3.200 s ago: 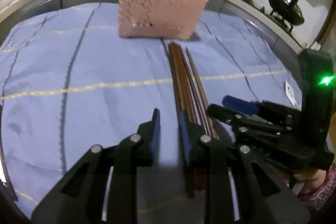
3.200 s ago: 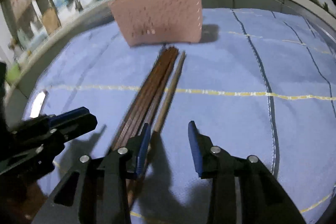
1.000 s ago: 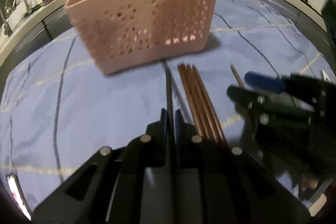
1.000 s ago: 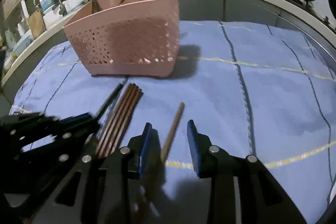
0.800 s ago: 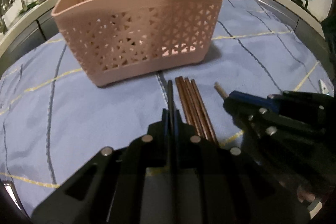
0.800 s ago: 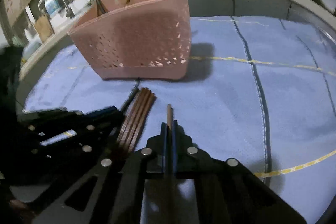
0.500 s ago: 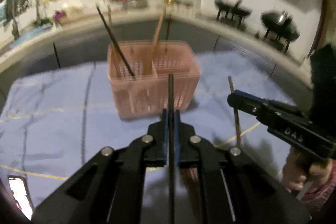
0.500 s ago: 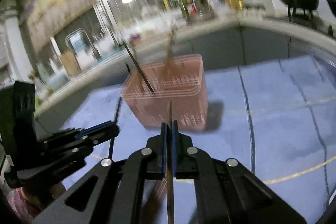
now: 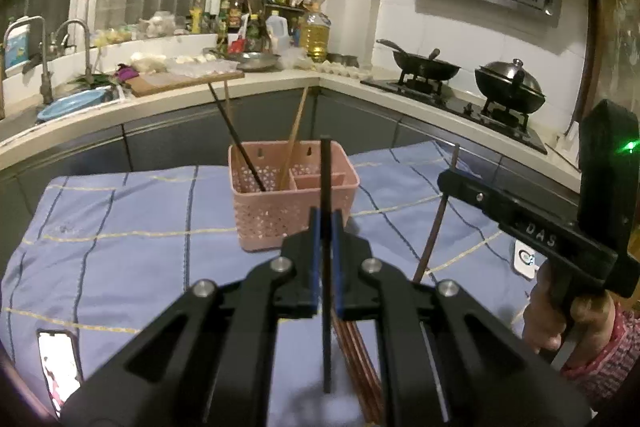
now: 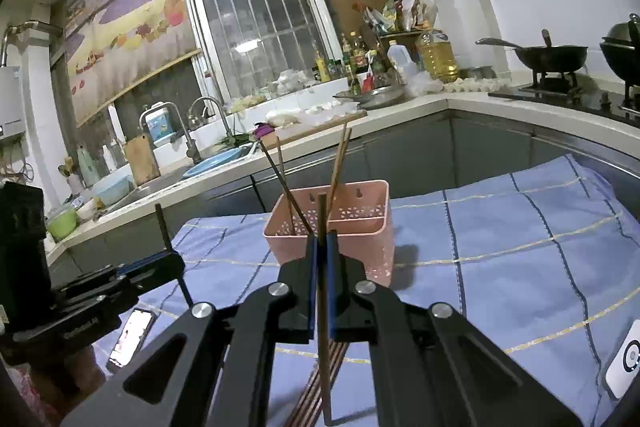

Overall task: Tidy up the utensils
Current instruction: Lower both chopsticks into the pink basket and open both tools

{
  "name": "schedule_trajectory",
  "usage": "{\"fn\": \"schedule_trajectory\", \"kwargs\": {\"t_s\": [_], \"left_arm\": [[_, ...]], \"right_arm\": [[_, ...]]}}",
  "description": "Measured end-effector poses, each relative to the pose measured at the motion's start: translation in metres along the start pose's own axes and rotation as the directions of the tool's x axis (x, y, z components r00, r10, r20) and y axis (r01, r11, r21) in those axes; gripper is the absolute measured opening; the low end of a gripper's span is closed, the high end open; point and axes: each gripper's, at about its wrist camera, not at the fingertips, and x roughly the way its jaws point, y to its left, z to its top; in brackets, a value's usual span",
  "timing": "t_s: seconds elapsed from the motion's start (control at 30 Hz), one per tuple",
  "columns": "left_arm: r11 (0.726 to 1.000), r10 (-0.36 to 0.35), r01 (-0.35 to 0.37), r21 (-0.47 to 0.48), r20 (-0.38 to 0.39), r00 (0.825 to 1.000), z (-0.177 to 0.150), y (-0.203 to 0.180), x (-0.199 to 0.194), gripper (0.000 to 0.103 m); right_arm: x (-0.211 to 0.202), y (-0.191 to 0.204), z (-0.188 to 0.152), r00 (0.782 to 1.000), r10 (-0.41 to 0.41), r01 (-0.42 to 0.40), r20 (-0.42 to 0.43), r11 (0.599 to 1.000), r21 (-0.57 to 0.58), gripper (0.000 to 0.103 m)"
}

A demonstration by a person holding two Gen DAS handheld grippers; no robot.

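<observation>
A pink perforated utensil basket (image 9: 280, 207) stands on the blue cloth, also in the right wrist view (image 10: 360, 227), with a few chopsticks leaning in it. My left gripper (image 9: 326, 227) is shut on a black chopstick (image 9: 326, 179), held upright in the air before the basket. My right gripper (image 10: 321, 247) is shut on a brown wooden chopstick (image 10: 322, 215), also upright; it shows at the right of the left wrist view (image 9: 436, 215). A bundle of reddish-brown chopsticks (image 9: 360, 347) lies on the cloth below the grippers (image 10: 324, 387).
A phone (image 9: 60, 359) lies on the cloth at the left. A small white device (image 10: 626, 359) lies at the right. Behind are a counter with sink (image 9: 76, 99), bottles and a stove with woks (image 9: 508, 87).
Both grippers have risen from the cloth, each lifting its chopstick upright, and pulled back from the basket. The bundle stays on the cloth.
</observation>
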Motion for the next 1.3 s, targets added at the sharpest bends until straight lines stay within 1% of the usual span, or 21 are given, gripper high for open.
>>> {"fn": "schedule_trajectory", "kwargs": {"t_s": [0.03, 0.1, 0.13, 0.23, 0.27, 0.4, 0.5, 0.57, 0.67, 0.77, 0.9, 0.97, 1.0, 1.03, 1.1, 1.13, 1.17, 1.23, 1.3], "left_arm": [[1.000, 0.000, 0.000, 0.005, 0.020, 1.000, 0.009, 0.001, -0.002, 0.005], [1.000, 0.001, -0.001, 0.009, 0.051, 0.999, 0.026, 0.002, -0.007, 0.005], [1.000, 0.000, -0.001, 0.013, 0.077, 0.997, 0.042, 0.002, -0.010, 0.005], [1.000, 0.010, -0.014, 0.027, 0.140, 0.990, 0.080, 0.004, -0.012, 0.005], [0.999, 0.030, -0.036, 0.033, 0.172, 0.985, 0.098, 0.005, -0.010, 0.005], [0.996, 0.079, -0.088, 0.028, 0.242, 0.967, 0.140, 0.010, 0.001, 0.005], [0.991, 0.118, -0.129, 0.024, 0.261, 0.958, 0.154, 0.015, 0.019, 0.005], [0.989, 0.138, -0.148, 0.023, 0.254, 0.957, 0.156, 0.020, 0.036, 0.005], [0.986, 0.158, -0.165, 0.012, 0.214, 0.964, 0.154, 0.030, 0.064, 0.005], [0.987, 0.161, -0.164, 0.001, 0.161, 0.974, 0.145, 0.040, 0.088, 0.005], [0.985, 0.170, -0.170, -0.005, 0.069, 0.983, 0.127, 0.048, 0.116, 0.005], [0.985, 0.170, -0.169, -0.018, 0.016, 0.985, 0.120, 0.052, 0.127, 0.007], [0.985, 0.170, -0.170, -0.025, -0.001, 0.986, 0.117, 0.053, 0.130, 0.012], [0.985, 0.171, -0.171, -0.032, -0.010, 0.985, 0.114, 0.053, 0.130, 0.016], [0.984, 0.174, -0.174, -0.044, -0.008, 0.985, 0.112, 0.053, 0.125, 0.020], [0.982, 0.182, -0.182, -0.049, 0.001, 0.983, 0.114, 0.053, 0.119, 0.021], [0.982, 0.181, -0.180, -0.052, 0.006, 0.983, 0.114, 0.053, 0.115, 0.022], [0.983, 0.178, -0.176, -0.055, 0.030, 0.984, 0.119, 0.050, 0.101, 0.022], [0.983, 0.178, -0.175, -0.051, 0.070, 0.981, 0.124, 0.044, 0.081, 0.023]], "right_arm": [[-0.001, 0.001, 0.005, 1.000, 0.009, -0.009, 0.004, 1.000, 0.002, 0.005], [0.000, 0.005, 0.025, 0.999, 0.031, -0.031, 0.023, 1.000, 0.000, 0.005], [0.000, 0.008, 0.033, 0.999, 0.036, -0.036, 0.033, 0.999, -0.003, 0.005], [0.006, 0.019, 0.074, 0.994, 0.066, -0.064, 0.087, 0.998, -0.023, 0.005], [0.010, 0.024, 0.091, 0.991, 0.073, -0.069, 0.116, 0.997, -0.036, 0.005], [0.028, 0.038, 0.134, 0.976, 0.077, -0.061, 0.202, 0.995, -0.083, 0.005], [0.055, 0.042, 0.153, 0.972, 0.081, -0.059, 0.223, 0.993, -0.103, 0.005], [0.075, 0.041, 0.156, 0.973, 0.075, -0.050, 0.220, 0.992, -0.118, 0.005], [0.102, 0.038, 0.149, 0.979, 0.061, -0.035, 0.194, 0.990, -0.133, 0.005], [0.132, 0.027, 0.133, 0.991, 0.051, -0.036, 0.124, 0.992, -0.123, 0.005], [0.154, 0.017, 0.111, 0.998, 0.053, -0.049, 0.034, 0.994, -0.102, 0.005], [0.161, 0.013, 0.103, 0.998, 0.066, -0.067, -0.016, 0.995, -0.078, 0.007], [0.162, 0.011, 0.101, 0.997, 0.073, -0.075, -0.033, 0.995, -0.063, 0.008], [0.162, 0.010, 0.100, 0.996, 0.083, -0.085, -0.046, 0.995, -0.045, 0.012], [0.156, 0.009, 0.101, 0.994, 0.096, -0.097, -0.043, 0.995, -0.017, 0.028], [0.151, 0.010, 0.103, 0.995, 0.091, -0.091, -0.030, 0.996, -0.013, 0.041], [0.146, 0.010, 0.105, 0.996, 0.086, -0.087, -0.015, 0.996, -0.011, 0.048], [0.129, 0.014, 0.111, 0.995, 0.095, -0.094, 0.028, 0.995, -0.016, 0.048], [0.110, 0.020, 0.119, 0.992, 0.107, -0.105, 0.062, 0.994, -0.026, 0.048]]}}
